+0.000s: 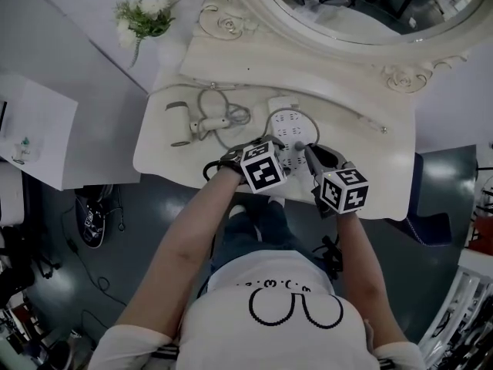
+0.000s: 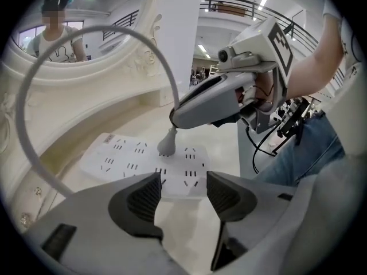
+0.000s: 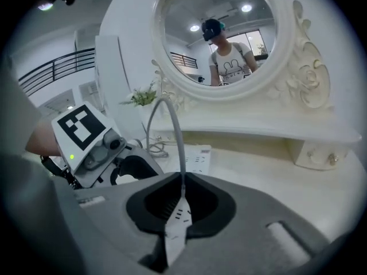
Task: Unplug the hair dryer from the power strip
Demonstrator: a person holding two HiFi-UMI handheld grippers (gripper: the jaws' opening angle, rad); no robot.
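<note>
Right gripper view: right gripper [image 3: 182, 183] clamps cord [image 3: 175, 136], plug [image 2: 167, 144] hidden.

Power strip [image 1: 289, 126] was matt white plastic; plug [image 2: 167, 144] and cord [image 3: 178, 148], smooth grey rubbery plastic; table top [image 1: 370, 168], glossy cream finish.

White hair dryer [image 1: 202, 123] lying on its side at the left of the vanity top [image 1: 370, 168], grey cord [image 3: 178, 146] looping up in an arc, grey plug [image 2: 166, 142] standing upright in the flat white power strip [image 2: 123, 156] mid-table.
</note>
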